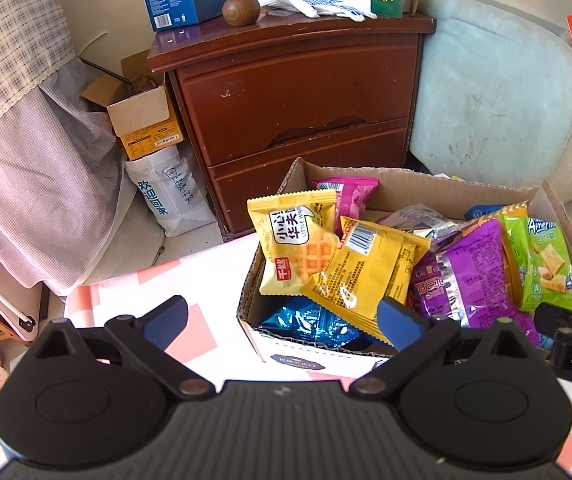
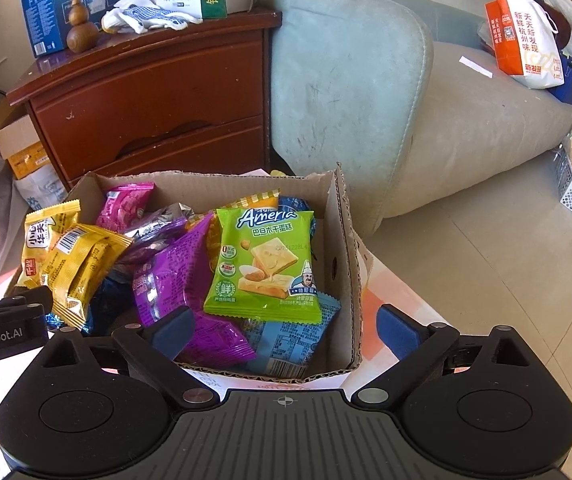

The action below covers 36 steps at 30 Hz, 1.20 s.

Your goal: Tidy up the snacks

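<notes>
Both grippers are hovering level with jaws spread wide, gripping nothing. Left gripper (image 1: pixel 283 322) is straddling the box (image 1: pixel 281 350) corner; right gripper (image 2: pixel 286 330) is straddling its snacks (image 2: pixel 263 262).

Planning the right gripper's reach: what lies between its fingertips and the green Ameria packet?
In the right wrist view, a purple packet and a blue packet lie between the right gripper and the green Ameria packet.
</notes>
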Tool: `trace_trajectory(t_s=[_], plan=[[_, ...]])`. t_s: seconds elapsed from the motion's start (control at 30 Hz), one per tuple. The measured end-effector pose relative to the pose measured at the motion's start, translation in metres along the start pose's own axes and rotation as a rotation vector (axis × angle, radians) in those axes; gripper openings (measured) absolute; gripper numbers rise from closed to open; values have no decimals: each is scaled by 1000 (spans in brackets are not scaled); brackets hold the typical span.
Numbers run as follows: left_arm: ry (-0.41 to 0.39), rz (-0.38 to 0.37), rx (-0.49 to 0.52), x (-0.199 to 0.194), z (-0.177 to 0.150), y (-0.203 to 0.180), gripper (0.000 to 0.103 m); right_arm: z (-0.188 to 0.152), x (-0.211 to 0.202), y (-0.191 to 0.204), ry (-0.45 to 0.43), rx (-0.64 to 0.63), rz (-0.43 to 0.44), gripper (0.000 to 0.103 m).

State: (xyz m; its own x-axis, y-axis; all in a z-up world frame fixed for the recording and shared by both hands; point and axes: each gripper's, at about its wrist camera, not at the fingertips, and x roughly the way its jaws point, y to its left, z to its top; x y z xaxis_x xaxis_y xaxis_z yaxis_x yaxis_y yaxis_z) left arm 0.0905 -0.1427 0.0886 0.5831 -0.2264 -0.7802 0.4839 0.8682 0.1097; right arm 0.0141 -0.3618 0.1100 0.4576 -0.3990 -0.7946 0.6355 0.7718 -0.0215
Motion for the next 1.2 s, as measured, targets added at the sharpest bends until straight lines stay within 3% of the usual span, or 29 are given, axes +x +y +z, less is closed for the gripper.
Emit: trace_trajectory(t_s=[1.2], plan=[[-13,14,75,-6,-1,-17,100,-1,0,2,0,-48,6,99]])
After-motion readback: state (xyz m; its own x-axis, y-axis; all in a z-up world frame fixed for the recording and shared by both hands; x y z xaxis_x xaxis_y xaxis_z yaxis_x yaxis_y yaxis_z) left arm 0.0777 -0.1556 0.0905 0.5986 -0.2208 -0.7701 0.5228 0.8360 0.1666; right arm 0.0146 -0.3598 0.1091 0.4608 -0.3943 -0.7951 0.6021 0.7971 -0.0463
